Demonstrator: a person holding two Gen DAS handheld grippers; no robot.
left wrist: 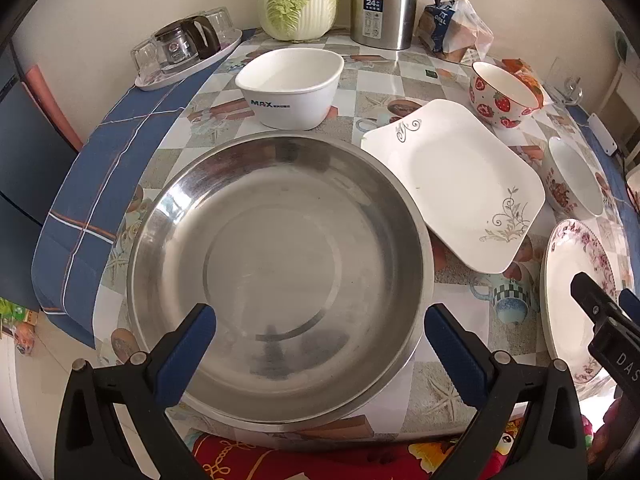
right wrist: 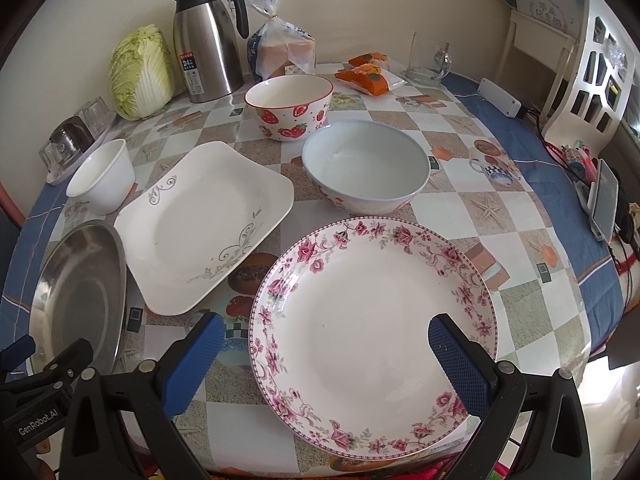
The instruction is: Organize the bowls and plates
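steel basin [left wrist: 280,272] under spread left tongs [left wrist: 320,336], nothing gripped.

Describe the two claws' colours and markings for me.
Both look alike: black plastic frames with silver pivot bolts and blue, cross-hatched finger pads. The left claw shows white "GenRobot.AI" lettering on its side; the right claw shows partial white letters, "DAS".

I am at a home dining table [right wrist: 452,216] with a checked, picture-printed oilcloth over blue cloth. A pale green napa cabbage [right wrist: 140,72], a tall stainless-steel thermos jug [right wrist: 206,44] and a bagged loaf of sliced bread [right wrist: 282,48] stand by the cream wall, with a white carved wooden chair [right wrist: 592,76] beside.
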